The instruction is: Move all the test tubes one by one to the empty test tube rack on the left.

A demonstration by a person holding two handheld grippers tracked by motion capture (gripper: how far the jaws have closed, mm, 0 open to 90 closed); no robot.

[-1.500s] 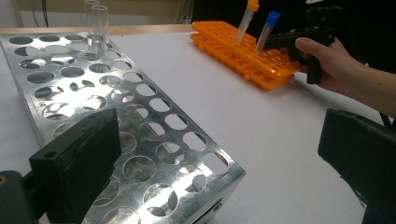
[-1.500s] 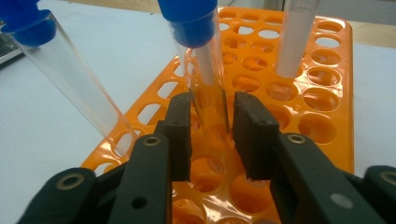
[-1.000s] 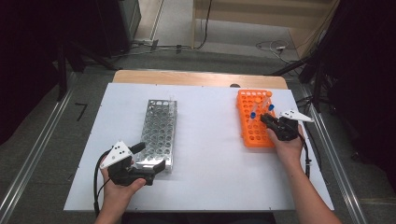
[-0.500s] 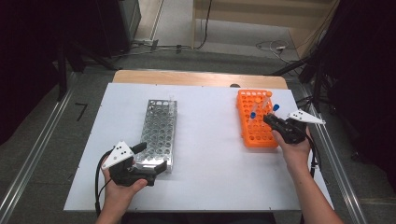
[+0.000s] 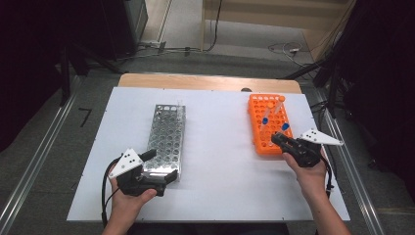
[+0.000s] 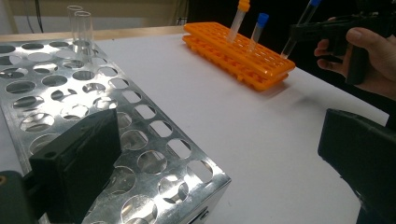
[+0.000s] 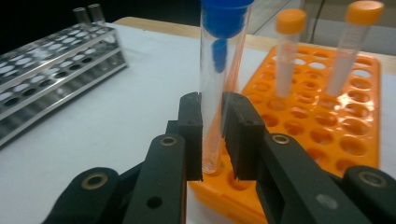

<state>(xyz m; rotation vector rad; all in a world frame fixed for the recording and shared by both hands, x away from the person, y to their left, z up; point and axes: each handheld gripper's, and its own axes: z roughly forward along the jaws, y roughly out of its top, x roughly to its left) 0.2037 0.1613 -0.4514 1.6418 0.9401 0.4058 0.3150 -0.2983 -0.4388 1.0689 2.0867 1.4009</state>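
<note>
So the right gripper (image 7: 212,135) is clamped tight on a clear test tube with a blue cap (image 7: 218,70). Both black pads squeeze the lower half of the tube, which stands pretty much upright between them, cap well above the jaws and rounded bottom poking out just below the pads. In the high view that same right gripper (image 5: 278,140) hangs over the near end of the orange rack (image 5: 257,127), with the capped end of the tube sticking out past the jaws.

The tube itself is see-through with a bright blue screw cap; I can't make out anything inside it. Its tip sits right above the near holes of the orange rack, and I can't tell if it touches the plastic. Just beyond the jaws two orange-capped tubes (image 7: 286,51) stand in that rack, and another blue-capped one (image 5: 265,120) is in there too.

The left gripper (image 5: 164,166) is over at the near end of the metal rack (image 5: 169,132), jaws spread wide on either side of its corner, pinching nothing. One pad looks like it rests against the rack's top plate.
</note>
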